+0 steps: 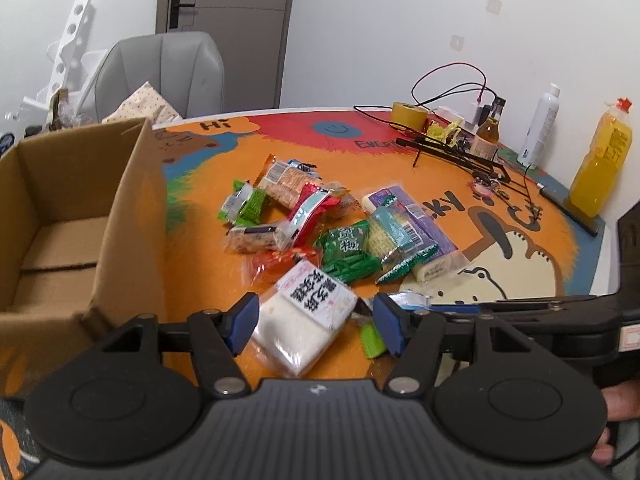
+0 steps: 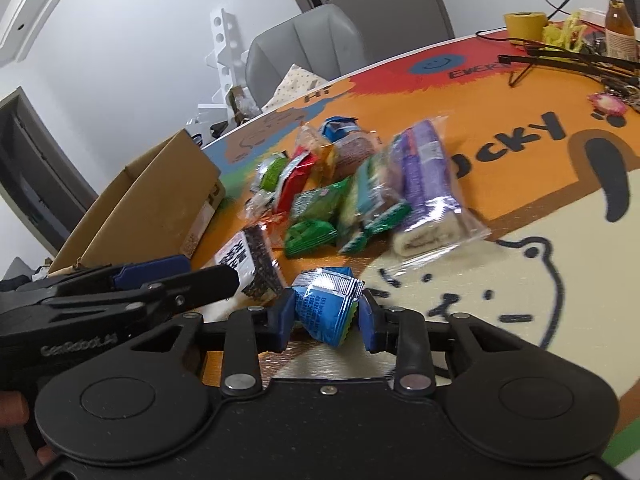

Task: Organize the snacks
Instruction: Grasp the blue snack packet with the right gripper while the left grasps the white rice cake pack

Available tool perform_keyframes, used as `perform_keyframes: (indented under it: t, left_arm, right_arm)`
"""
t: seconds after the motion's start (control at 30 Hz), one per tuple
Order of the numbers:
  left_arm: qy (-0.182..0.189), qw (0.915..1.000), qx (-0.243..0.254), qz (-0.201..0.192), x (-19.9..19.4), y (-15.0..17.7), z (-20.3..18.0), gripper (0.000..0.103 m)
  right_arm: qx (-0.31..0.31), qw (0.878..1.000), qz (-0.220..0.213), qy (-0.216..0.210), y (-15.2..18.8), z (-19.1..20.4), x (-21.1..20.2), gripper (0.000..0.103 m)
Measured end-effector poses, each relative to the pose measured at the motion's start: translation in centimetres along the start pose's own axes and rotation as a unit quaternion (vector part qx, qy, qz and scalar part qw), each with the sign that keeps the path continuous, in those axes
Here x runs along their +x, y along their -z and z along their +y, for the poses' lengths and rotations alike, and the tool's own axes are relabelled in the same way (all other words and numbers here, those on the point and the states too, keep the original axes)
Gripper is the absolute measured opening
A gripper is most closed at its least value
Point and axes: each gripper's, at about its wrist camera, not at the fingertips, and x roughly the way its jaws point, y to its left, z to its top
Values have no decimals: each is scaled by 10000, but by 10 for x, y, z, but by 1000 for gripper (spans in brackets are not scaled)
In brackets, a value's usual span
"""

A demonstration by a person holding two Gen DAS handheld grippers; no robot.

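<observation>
A white snack packet with a black-lettered label (image 1: 308, 312) lies on the colourful table mat (image 1: 520, 264), and my left gripper (image 1: 314, 322) is shut on it, its blue pads at the packet's two sides. My right gripper (image 2: 326, 320) is shut on a small blue foil packet (image 2: 324, 300) just above the mat (image 2: 540, 280). The left gripper's fingers (image 2: 216, 280) show at the left of the right wrist view, against the white packet (image 2: 244, 260). A pile of loose snacks (image 1: 320, 224) lies beyond both grippers. An open cardboard box (image 1: 132, 220) stands to the left with its inside bare.
At the table's far right stand a yellow juice bottle (image 1: 602, 160), a white bottle (image 1: 540, 124), a small brown bottle (image 1: 488, 132), a yellow tape roll (image 1: 409, 116) and tangled cables (image 1: 448, 84). A grey chair (image 1: 168, 72) is behind the box.
</observation>
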Motion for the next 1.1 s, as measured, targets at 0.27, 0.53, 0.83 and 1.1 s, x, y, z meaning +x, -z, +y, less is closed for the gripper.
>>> perform_keyframes:
  t: [0.27, 0.53, 0.83, 1.1]
  left_arm:
    - [-79, 9999, 108, 86, 23, -5, -2, 67]
    - [-120, 9989, 301, 349, 31, 7, -7, 76]
    - [-142, 9989, 204, 406, 27, 22, -7, 73]
    - [-160, 9994, 24, 311, 22, 21, -6, 47]
  right_arm:
    - [198, 9995, -123, 199, -2, -22, -12, 32]
    - [51, 9996, -111, 258, -1, -14, -11, 43]
    - [-173, 9979, -199, 593, 0, 1, -5, 37]
    - [21, 9980, -310, 546, 4, -1, -18, 29]
